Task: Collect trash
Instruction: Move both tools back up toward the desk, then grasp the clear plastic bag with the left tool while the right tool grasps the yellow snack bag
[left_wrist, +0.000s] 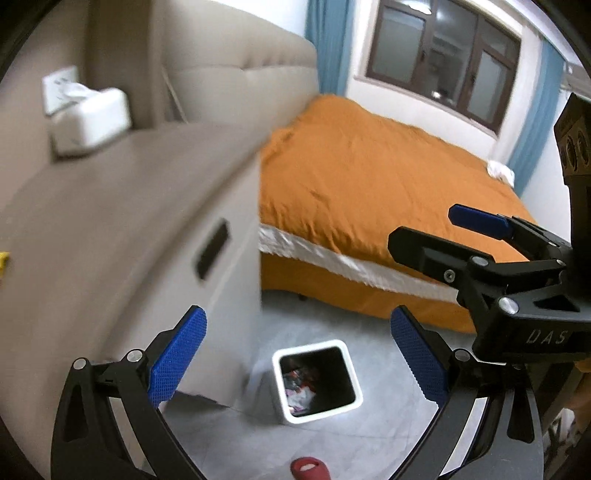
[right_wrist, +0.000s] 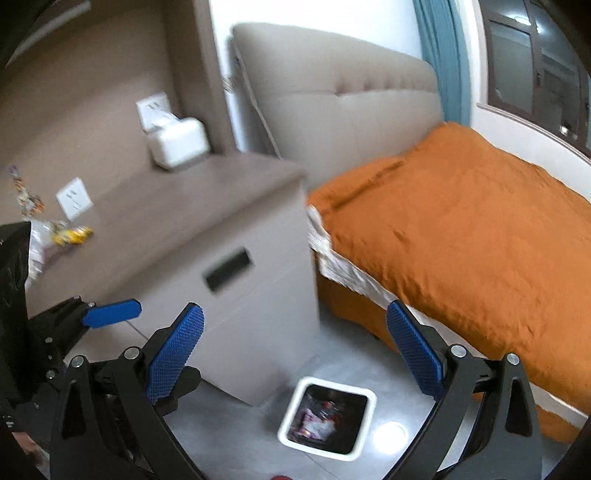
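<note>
Bedside floor below: white bin (right_wrist: 327, 421) already holds wrappers, but more wrappers (right_wrist: 72, 234) sit on the nightstand (right_wrist: 177, 218), so work's left; left gripper (left_wrist: 295, 354) and right gripper (right_wrist: 295, 354) both gape wide, empty

The brown worktop (right_wrist: 177, 210) carries a white tissue box (right_wrist: 177, 142) at its back edge near the headboard and crumpled wrappers (right_wrist: 70, 234) toward its far end. On the grey floor (right_wrist: 236, 435), just beside the worktop's front corner, stands a white bin (right_wrist: 364, 398) with trash inside.
</note>
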